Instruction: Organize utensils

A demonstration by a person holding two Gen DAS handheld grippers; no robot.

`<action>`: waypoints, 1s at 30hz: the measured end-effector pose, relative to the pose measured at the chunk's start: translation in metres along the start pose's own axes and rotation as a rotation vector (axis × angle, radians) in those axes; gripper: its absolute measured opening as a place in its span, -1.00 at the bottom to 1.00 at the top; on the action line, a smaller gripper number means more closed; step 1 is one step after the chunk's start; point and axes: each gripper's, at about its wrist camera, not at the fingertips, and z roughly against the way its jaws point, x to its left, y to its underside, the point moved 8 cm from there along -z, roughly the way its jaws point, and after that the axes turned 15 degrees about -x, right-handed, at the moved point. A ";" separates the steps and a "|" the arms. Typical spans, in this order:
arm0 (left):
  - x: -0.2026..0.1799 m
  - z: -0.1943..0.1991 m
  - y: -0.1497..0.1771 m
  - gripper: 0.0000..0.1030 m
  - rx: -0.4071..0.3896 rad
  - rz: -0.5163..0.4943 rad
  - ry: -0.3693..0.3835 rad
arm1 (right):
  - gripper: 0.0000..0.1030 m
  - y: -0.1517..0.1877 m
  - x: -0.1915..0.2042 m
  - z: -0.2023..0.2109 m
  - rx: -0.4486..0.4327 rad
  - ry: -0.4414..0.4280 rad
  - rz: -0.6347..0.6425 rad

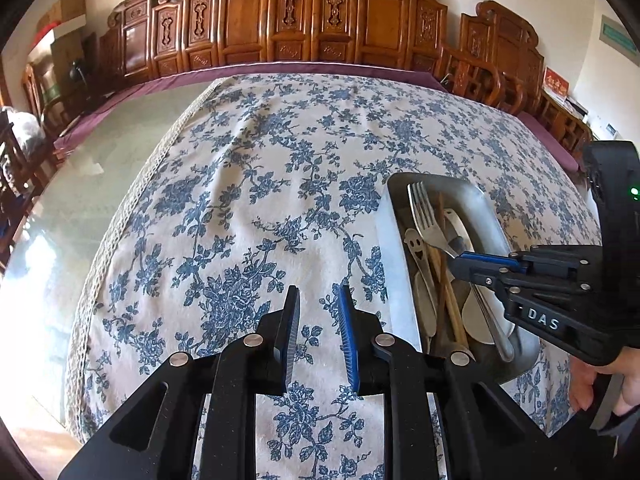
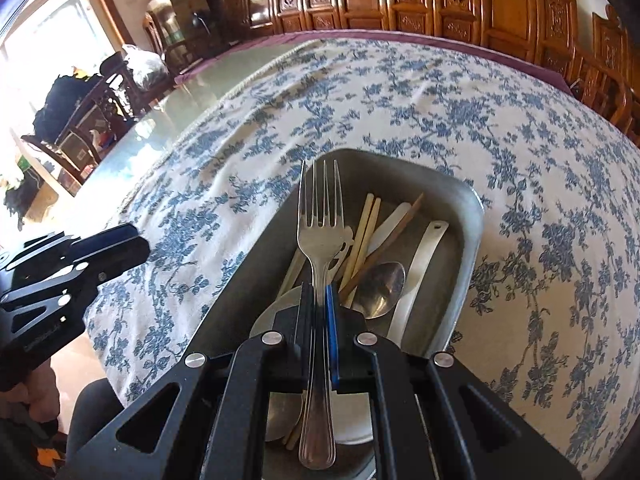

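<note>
A metal tray (image 1: 486,216) (image 2: 466,240) on the flowered tablecloth holds chopsticks (image 2: 364,232), white spoons (image 2: 420,264), a metal spoon (image 2: 380,288) and a smiley-face utensil (image 1: 416,246). My right gripper (image 2: 319,300) (image 1: 460,258) is shut on the neck of a steel fork (image 2: 320,216) (image 1: 426,216), held over the tray with tines pointing away. My left gripper (image 1: 319,312) is open and empty over the cloth, left of the tray; it shows at the left of the right wrist view (image 2: 120,244).
The tablecloth (image 1: 260,184) covers most of a glass-topped table (image 1: 80,208). Carved wooden chairs (image 1: 280,16) line the far edge. A dark chair and bags (image 2: 100,92) stand at the left.
</note>
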 end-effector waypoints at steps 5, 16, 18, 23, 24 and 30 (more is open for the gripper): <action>0.000 -0.002 0.003 -0.65 0.006 0.001 0.001 | -0.84 -0.005 -0.006 -0.009 0.014 0.023 -0.018; 0.002 -0.009 0.015 -0.65 0.034 -0.002 0.000 | -0.83 0.002 0.010 -0.013 0.044 -0.016 -0.030; 0.003 -0.011 0.017 -0.65 0.039 -0.001 -0.001 | -0.83 0.003 0.011 -0.013 0.046 -0.020 -0.033; 0.001 -0.009 0.016 -0.65 0.033 -0.006 -0.001 | -0.82 -0.005 0.011 -0.001 -0.009 -0.015 -0.010; 0.001 -0.009 0.016 -0.65 0.031 -0.007 -0.001 | -0.82 -0.007 0.011 0.005 -0.027 -0.007 0.001; -0.009 -0.001 0.011 -0.57 0.013 -0.023 0.007 | -0.82 -0.013 -0.001 0.047 -0.118 0.034 0.038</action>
